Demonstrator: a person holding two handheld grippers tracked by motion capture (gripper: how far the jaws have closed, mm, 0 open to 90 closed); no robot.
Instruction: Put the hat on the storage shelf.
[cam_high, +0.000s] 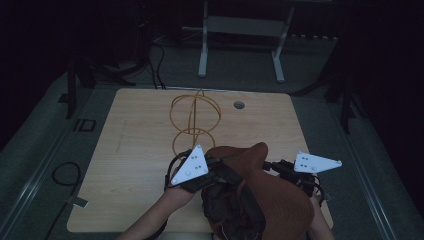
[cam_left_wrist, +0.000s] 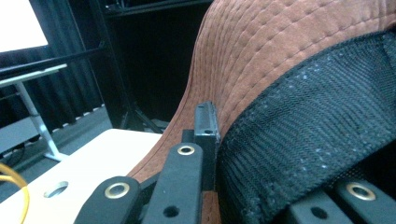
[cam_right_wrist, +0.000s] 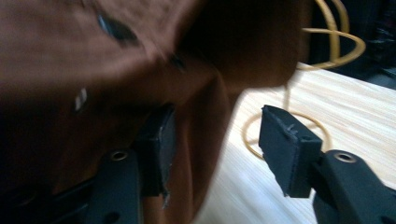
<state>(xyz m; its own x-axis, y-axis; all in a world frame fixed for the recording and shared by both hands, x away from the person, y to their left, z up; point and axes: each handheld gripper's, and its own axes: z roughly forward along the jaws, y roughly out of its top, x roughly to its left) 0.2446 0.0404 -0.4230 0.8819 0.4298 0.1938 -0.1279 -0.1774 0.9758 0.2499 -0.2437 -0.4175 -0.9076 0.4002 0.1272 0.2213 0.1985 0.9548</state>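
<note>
We log one brown stitched-cloth hat (cam_high: 270, 192) with black mesh lining, held above the pale wood table (cam_high: 135, 150) near its front edge, the left gripper (cam_left_wrist: 208, 135) clamped on its brim, the right gripper (cam_right_wrist: 219, 140) gaping beside it, before a yellow wire-hoop stand (cam_high: 195, 117).

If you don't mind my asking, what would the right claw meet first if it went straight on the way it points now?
Probably the wire stand: its base ring lies on the table just past the open right claw. The hat drapes one jaw, and depth is unclear.
</note>
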